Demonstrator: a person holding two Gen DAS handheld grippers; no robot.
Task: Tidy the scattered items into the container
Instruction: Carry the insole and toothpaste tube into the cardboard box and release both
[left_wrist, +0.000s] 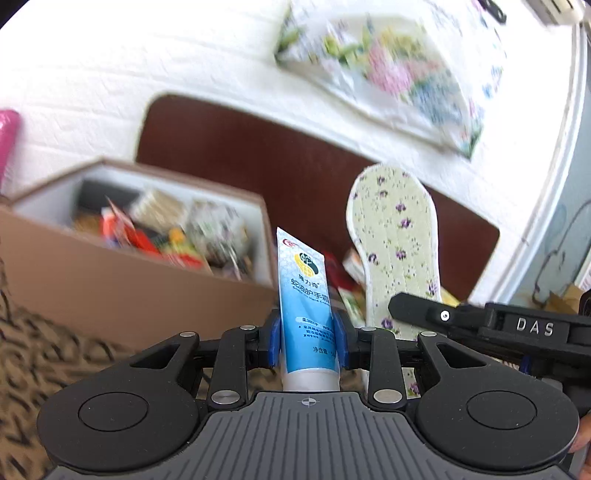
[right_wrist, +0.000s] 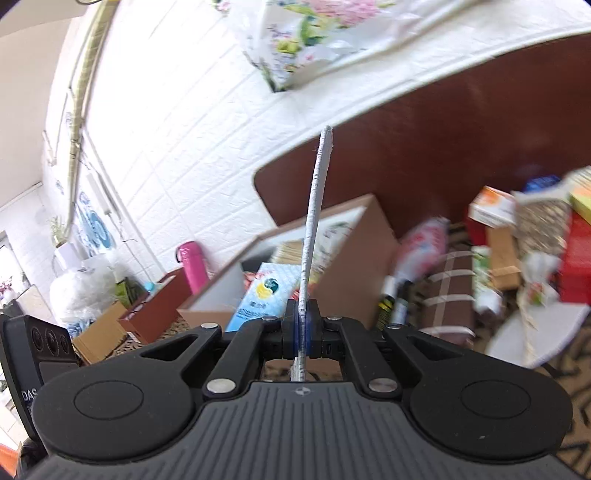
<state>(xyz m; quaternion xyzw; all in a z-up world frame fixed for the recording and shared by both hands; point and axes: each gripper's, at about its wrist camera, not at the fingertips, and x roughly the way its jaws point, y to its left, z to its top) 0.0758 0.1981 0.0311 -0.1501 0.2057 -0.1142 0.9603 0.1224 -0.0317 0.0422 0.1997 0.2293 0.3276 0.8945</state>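
1. We hold a blue hand cream tube (left_wrist: 308, 306) upright in the left gripper (left_wrist: 308, 341), whose blue pads pinch its lower body from both sides; the white cap end sits down by the gripper body and the flat crimped end points up and away

2. The tube's long axis runs along the fingers, so we judge it can go crimp-first into the box once the gripper tips over the rim

3. Our right gripper (right_wrist: 303, 330) is pressed together on a floral insole (left_wrist: 397, 251), clamped near one end; in the right wrist view we see it edge-on as a thin pale strip rising straight up from the jaws

4. Its long axis also follows the fingers, with a slight bend toward the tip; we take the edge grip to be the only workable hold on something so flat and floppy

5. The brown container (left_wrist: 140, 273) lies ahead and to the left of the left gripper, already holding packets and small boxes

6. Ahead and right of the right gripper, scattered items (right_wrist: 517, 251) remain on the patterned surface, so the tidying looks part-done
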